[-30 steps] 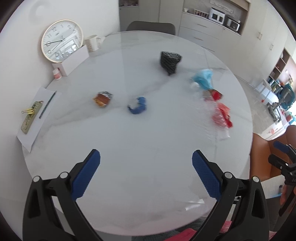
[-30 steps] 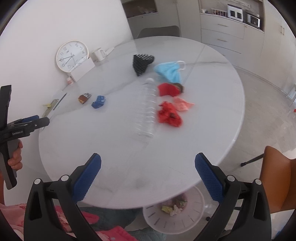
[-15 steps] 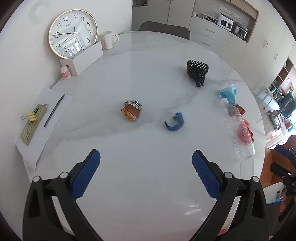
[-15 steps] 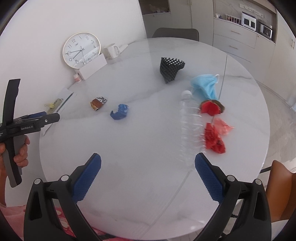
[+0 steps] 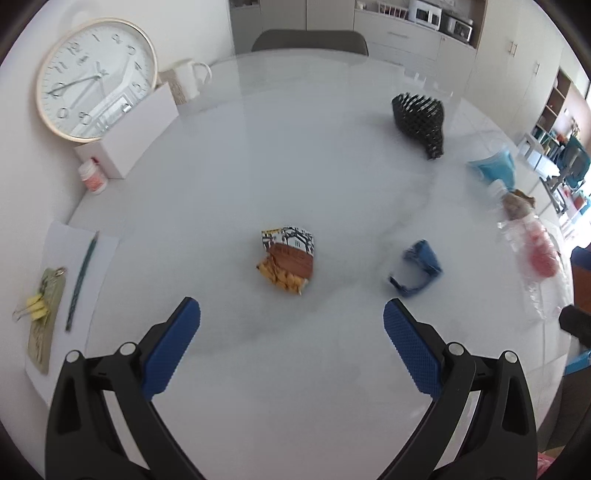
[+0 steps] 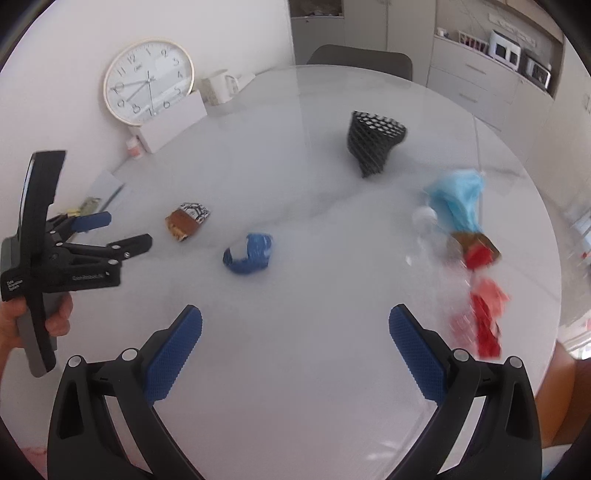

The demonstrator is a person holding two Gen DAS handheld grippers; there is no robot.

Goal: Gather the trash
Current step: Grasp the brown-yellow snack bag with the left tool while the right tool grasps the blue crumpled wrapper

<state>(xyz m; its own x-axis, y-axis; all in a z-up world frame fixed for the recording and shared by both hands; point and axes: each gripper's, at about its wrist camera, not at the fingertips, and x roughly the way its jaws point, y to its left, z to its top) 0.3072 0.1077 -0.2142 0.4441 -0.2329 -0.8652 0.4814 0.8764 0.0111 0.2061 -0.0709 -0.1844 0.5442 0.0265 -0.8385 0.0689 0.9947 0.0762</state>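
Both wrist cameras look forward and down over the round table [image 5: 295, 387] from its near edge (right one further right), sharing the snack wrapper [image 5: 288, 260] and clock [image 6: 147, 81].

A round white marble table [image 5: 295, 369] fills the view. At 12 o'clock a grey chair [image 5: 309, 40] is pushed against its far edge. Behind it, cream cabinets [image 6: 476, 77] with drawers are seen, and small appliances [image 5: 424, 11] are placed on them. At 10 o'clock a plain white wall [image 6: 92, 44] is lit softly. At 3 o'clock open shelves [image 5: 554, 107] are visible.
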